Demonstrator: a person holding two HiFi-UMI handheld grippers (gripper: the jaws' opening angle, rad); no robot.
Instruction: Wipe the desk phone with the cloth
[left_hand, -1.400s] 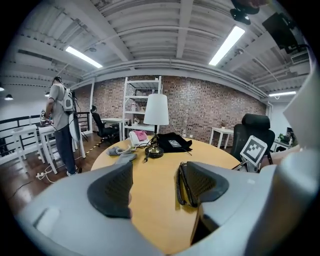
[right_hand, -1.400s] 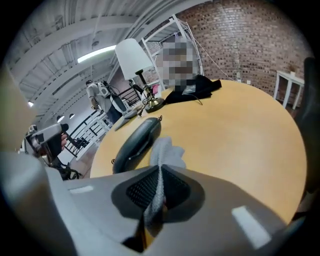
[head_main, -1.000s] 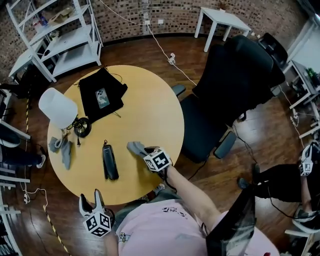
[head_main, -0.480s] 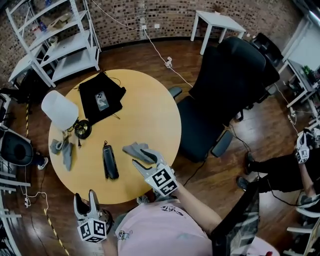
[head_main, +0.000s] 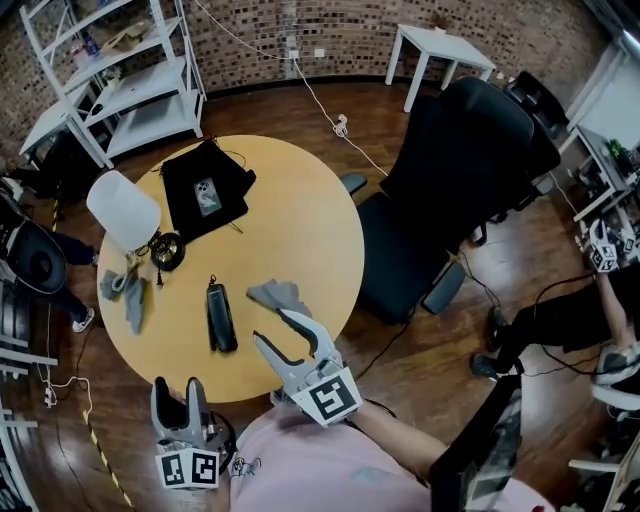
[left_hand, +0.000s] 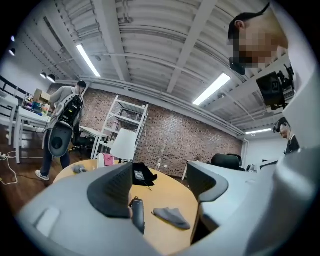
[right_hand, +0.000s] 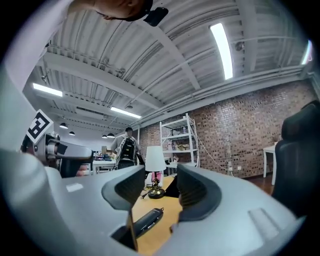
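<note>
We hold the right tool above the near edge of the round bench. Its jaws have just been opening and now stand wide, with nothing between them. The grey cloth lies crumpled on the bench just beyond the tips, free of them. The phone, a dark slim piece, lies flat to the left of the cloth, near it but not touching, with its long side running away from us.

Our left tool hangs at the near left edge of the bench. Its jaws are also well apart and empty. In the left gripper view the phone and the cloth show in the gap, but they lie further out on the bench, clear of the pads. In the right gripper view only the phone shows low in the gap, also out on the wood.

At the far left of the bench stands a lamp with a white shade. A grey rag lies beside its base. A black bag lies beyond the phone. A black chair stands to the right of the bench.
</note>
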